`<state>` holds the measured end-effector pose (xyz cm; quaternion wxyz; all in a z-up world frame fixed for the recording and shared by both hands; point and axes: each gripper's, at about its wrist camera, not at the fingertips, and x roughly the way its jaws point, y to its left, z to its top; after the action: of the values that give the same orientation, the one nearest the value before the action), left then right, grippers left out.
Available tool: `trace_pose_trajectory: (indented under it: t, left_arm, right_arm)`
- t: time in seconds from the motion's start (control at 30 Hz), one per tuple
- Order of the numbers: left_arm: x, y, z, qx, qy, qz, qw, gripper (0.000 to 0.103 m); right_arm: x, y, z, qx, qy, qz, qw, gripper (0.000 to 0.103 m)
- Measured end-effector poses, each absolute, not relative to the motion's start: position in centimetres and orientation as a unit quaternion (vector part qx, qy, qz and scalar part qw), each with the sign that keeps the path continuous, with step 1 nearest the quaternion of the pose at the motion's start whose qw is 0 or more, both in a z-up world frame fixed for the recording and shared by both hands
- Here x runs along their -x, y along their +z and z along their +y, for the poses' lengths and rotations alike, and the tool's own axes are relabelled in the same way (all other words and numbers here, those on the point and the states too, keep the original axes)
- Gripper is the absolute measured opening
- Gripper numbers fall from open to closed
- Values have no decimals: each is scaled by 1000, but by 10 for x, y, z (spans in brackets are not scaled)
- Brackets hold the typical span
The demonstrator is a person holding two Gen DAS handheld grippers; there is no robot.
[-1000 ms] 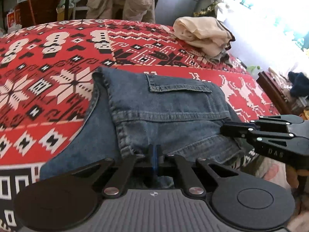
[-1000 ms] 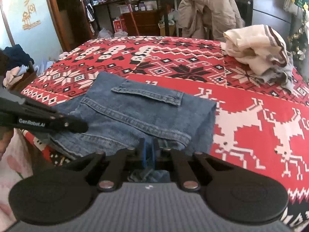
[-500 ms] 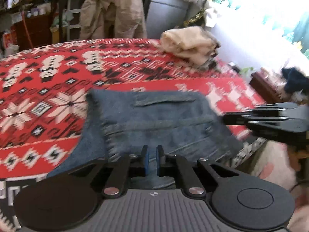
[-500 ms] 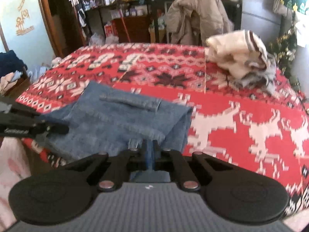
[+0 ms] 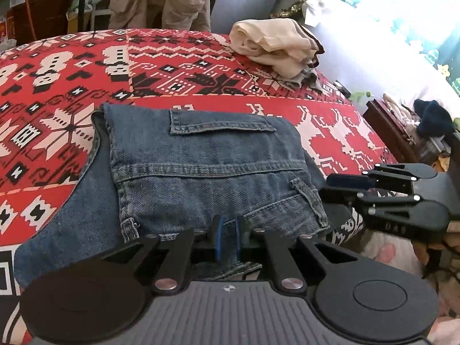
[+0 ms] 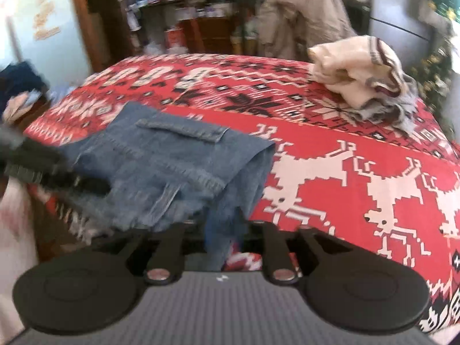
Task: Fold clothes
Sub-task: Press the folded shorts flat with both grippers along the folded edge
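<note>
Red knit-patterned bedspread [image 5: 201,66], woven with white snowflakes and reindeer, covered the bed, and a crumpled cream garment [image 5: 276,46] with dark striped cuffs lay near its far edge. Folded blue denim jeans [image 5: 201,166], thick-seamed with a flap pocket and a belt loop on top, lay at the bed's near edge.

Compared with a second earlier, both claws had just been opening. The left claw [image 5: 227,240] showed a narrow gap between its blue pads, with denim hem visible in that gap; whether the pads pressed it I could not tell. The right claw [image 6: 225,230], blurred in its own view, stood parted with a hanging fold of denim between its fingers, and in the left view its fingers sat apart just beside the jeans' waistband corner. Both claws pointed down toward the bed edge.
</note>
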<state>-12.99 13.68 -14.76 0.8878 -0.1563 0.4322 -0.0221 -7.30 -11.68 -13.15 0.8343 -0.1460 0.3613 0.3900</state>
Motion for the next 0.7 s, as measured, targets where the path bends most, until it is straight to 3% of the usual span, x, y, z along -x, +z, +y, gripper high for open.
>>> trace_pose_trajectory:
  t: [0.2, 0.33, 0.7]
  left_arm:
    - [132, -146, 131, 137, -19, 436, 889, 10]
    - [132, -146, 130, 135, -16, 437, 889, 10]
    - [134, -146, 130, 134, -17, 439, 888, 10]
  right_arm:
    - [72, -129, -122, 197, 432, 346, 810, 26]
    - [74, -121, -122, 213, 444, 337, 802, 5]
    - [42, -139, -103, 200, 412, 367, 810, 1]
